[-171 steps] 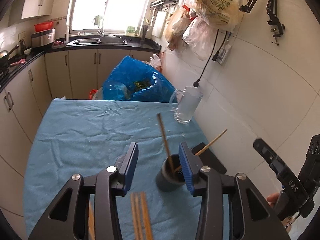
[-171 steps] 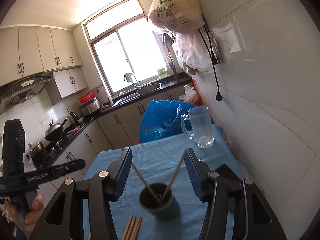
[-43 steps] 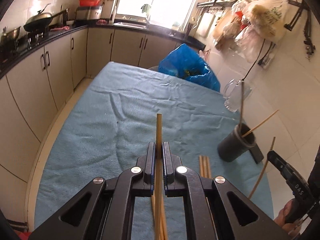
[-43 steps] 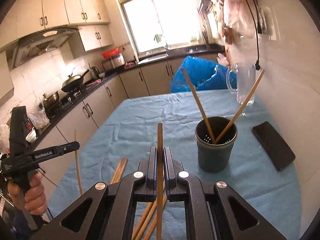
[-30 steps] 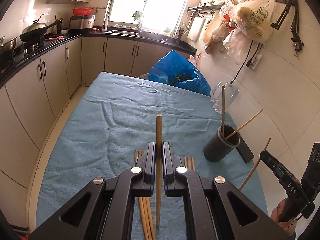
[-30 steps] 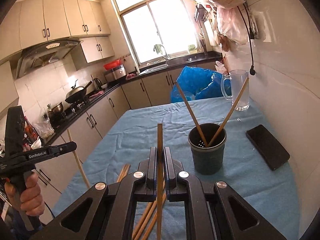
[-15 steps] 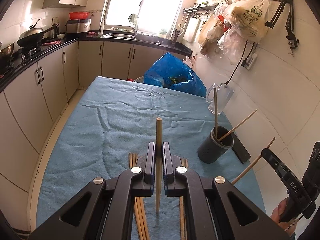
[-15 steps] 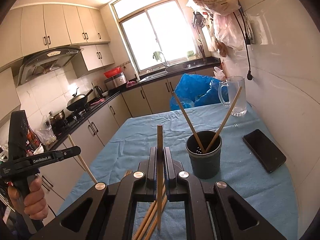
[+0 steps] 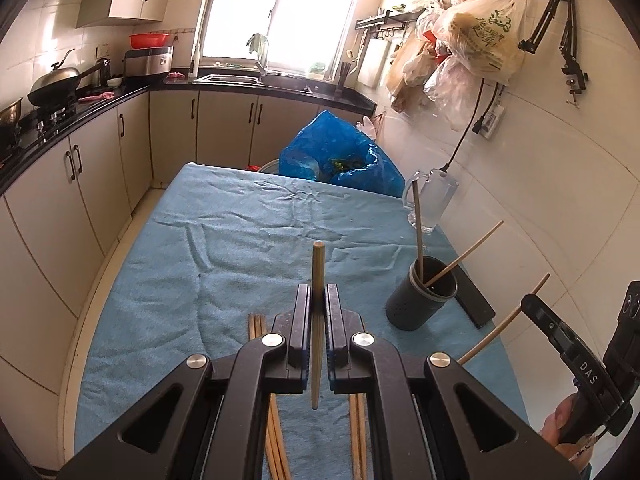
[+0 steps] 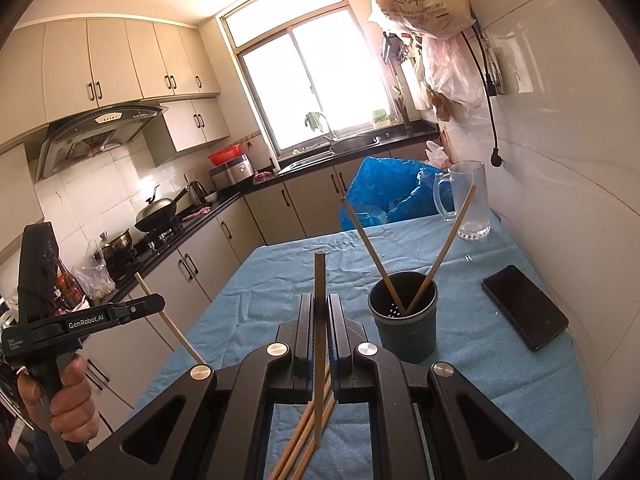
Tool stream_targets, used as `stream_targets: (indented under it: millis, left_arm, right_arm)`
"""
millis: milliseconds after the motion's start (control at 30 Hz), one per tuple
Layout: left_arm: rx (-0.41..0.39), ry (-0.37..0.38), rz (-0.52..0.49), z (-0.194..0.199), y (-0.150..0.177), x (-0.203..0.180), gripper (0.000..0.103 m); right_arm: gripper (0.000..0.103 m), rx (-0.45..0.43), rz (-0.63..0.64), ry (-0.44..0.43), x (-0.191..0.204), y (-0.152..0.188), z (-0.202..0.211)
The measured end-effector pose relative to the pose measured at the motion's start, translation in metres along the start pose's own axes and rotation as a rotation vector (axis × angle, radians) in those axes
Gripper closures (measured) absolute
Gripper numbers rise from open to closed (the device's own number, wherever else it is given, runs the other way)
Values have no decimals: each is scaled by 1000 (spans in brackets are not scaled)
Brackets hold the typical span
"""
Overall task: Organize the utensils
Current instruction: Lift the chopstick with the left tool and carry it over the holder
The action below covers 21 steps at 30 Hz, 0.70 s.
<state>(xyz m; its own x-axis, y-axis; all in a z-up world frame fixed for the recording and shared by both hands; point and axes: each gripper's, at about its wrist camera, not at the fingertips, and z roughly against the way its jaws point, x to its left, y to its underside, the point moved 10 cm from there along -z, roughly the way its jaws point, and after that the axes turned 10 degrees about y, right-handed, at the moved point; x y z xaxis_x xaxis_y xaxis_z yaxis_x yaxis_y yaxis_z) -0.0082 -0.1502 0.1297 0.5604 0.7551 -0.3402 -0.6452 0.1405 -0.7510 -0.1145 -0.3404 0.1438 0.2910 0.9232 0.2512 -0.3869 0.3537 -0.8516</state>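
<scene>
My left gripper [image 9: 318, 296] is shut on a wooden chopstick [image 9: 317, 268] and holds it upright above the blue cloth. My right gripper [image 10: 319, 308] is shut on another chopstick [image 10: 319, 280], also upright. A dark round utensil holder [image 9: 420, 300] stands on the cloth to the right with two chopsticks leaning in it; it also shows in the right wrist view [image 10: 404, 328]. Loose chopsticks [image 9: 256, 324] lie on the cloth under the left gripper, and more loose chopsticks [image 10: 308, 432] lie under the right one. Each gripper appears in the other's view, holding its chopstick.
A table with a blue cloth [image 9: 240, 240] runs ahead. A black phone [image 10: 524, 308] lies by the holder near the wall. A glass mug [image 10: 468, 204] and a blue plastic bag [image 9: 340, 160] sit at the far end. Kitchen cabinets [image 9: 60, 184] line the left.
Both grippers, once open near the holder, are shut on a chopstick each. Over the last second both have risen and tilted up, lifting the chopsticks off the cloth.
</scene>
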Motion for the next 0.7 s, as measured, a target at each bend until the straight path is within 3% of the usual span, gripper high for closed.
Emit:
stream_targets:
  millis: [700]
  left_arm:
    - [11, 109, -78, -17, -51, -71, 97]
  right_arm:
    - [96, -95, -84, 44, -47, -58, 29]
